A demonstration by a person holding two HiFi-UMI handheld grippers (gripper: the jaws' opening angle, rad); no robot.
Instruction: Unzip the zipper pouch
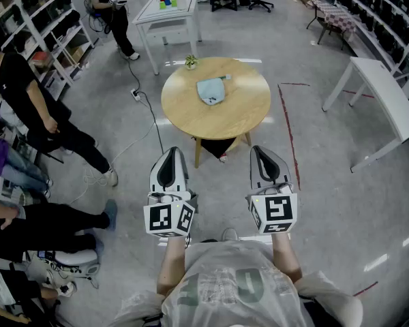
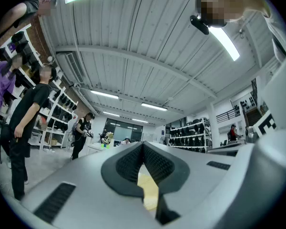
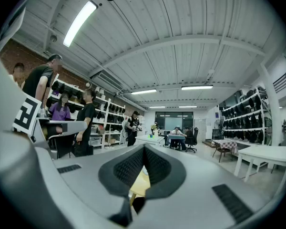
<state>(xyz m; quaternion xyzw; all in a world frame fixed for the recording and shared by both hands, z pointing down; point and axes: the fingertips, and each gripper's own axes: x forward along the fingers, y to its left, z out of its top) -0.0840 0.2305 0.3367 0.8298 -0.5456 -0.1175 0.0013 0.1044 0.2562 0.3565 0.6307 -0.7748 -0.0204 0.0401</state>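
Across the grey floor a round wooden table (image 1: 215, 101) carries the light-blue zipper pouch (image 1: 210, 90) untouched and well apart from both tools — left gripper (image 1: 169, 167) and right gripper (image 1: 267, 162) pressed together, pinching nothing — so the unzipping looks wholly ahead.

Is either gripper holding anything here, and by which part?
Nothing is held. Left gripper and right gripper are shut on nothing; the pouch lies on the table.

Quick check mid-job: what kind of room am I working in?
Probably an indoor lab or workshop: wall shelves packed with dark gear, white worktables, and onlookers standing round the open floor.
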